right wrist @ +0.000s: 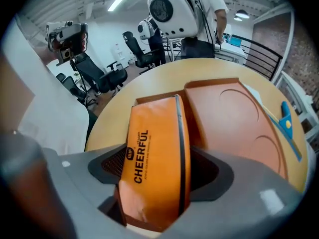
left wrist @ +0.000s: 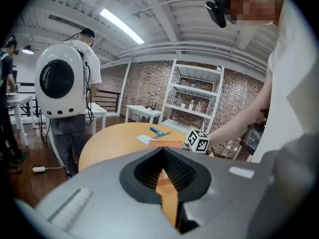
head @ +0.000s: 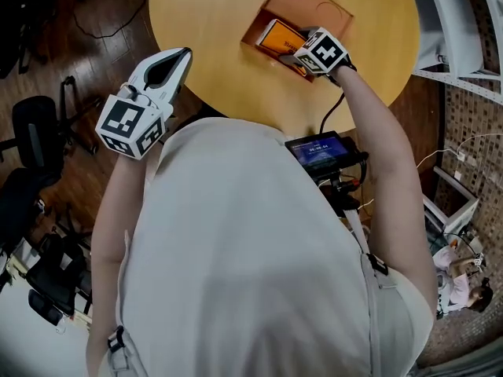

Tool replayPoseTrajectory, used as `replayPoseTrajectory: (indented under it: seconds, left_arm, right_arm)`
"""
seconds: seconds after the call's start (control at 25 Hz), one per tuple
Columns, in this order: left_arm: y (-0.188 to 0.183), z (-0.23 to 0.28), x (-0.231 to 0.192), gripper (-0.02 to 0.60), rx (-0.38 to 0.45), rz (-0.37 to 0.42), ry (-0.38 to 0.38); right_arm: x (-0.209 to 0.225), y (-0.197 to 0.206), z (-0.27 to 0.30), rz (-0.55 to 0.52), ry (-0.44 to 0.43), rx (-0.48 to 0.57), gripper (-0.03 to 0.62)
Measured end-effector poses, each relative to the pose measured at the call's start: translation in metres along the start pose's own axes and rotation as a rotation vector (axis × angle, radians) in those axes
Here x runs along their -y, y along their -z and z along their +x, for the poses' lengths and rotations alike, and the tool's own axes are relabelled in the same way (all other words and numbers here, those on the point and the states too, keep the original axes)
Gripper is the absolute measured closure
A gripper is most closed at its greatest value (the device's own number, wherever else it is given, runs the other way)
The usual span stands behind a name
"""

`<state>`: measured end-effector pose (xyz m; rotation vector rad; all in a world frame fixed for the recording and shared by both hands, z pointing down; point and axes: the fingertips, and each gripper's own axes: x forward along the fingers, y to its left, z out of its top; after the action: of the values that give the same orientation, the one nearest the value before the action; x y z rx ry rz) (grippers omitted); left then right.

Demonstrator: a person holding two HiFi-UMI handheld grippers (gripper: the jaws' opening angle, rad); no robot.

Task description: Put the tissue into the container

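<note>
My right gripper point(head: 295, 56) is over the round wooden table point(head: 212, 45), shut on an orange tissue pack point(head: 280, 37) printed "CHEERFUL". In the right gripper view the pack point(right wrist: 157, 168) fills the space between both pads and stands on its edge. It is at the near end of the shallow orange container point(head: 313, 2), a tray with round recesses point(right wrist: 232, 118). I cannot tell whether the pack touches the tray. My left gripper point(head: 183, 54) is shut and empty, held at the table's near left edge, well away from the tray. From the left gripper view I see its joined jaws point(left wrist: 162, 190) and the right gripper's marker cube point(left wrist: 198, 141).
A blue tool point(right wrist: 286, 122) and a white sheet point(left wrist: 144, 139) lie on the table beyond the tray. A small screen point(head: 318, 151) hangs at my chest. Office chairs point(head: 35, 132) stand on the left. A person with a white backpack point(left wrist: 62, 78) stands beyond the table, and a white shelf point(left wrist: 194, 101) is further back.
</note>
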<state>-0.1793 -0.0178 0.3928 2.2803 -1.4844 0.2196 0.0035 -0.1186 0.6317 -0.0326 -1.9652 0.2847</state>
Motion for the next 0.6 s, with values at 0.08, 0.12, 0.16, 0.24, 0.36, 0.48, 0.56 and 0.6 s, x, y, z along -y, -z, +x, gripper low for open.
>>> replayPoseTrajectory:
  seconds: [0.08, 0.12, 0.16, 0.24, 0.36, 0.48, 0.56, 0.6]
  left_arm:
    - [-0.002, 0.000, -0.001, 0.581, 0.004, 0.001, -0.003]
    - [-0.004, 0.001, -0.002, 0.581, 0.006, 0.001, -0.001]
    - [-0.005, 0.003, -0.004, 0.581, 0.008, 0.002, 0.002]
    - [-0.007, 0.007, -0.006, 0.581, 0.011, 0.003, 0.010]
    - [-0.011, 0.010, -0.011, 0.581, 0.023, 0.012, 0.045]
    - [-0.017, 0.012, 0.002, 0.581, 0.038, 0.032, 0.096]
    - [-0.021, 0.016, 0.015, 0.581, 0.038, 0.044, 0.133]
    - [-0.024, 0.024, 0.019, 0.581, 0.036, 0.050, 0.158]
  right_arm:
    - [-0.004, 0.000, 0.006, 0.016, -0.033, 0.009, 0.214]
    - [-0.005, -0.001, 0.007, 0.022, -0.042, 0.014, 0.204]
    - [-0.005, -0.002, 0.007, 0.024, -0.043, 0.017, 0.203]
    - [-0.004, -0.007, 0.001, 0.025, -0.033, 0.034, 0.203]
    - [-0.004, -0.021, -0.025, 0.041, 0.018, 0.109, 0.207]
    - [-0.019, -0.043, -0.083, 0.060, 0.089, 0.288, 0.375]
    - [-0.033, -0.057, -0.129, 0.097, 0.119, 0.450, 0.456]
    - [-0.036, -0.063, -0.150, 0.122, 0.132, 0.529, 0.456]
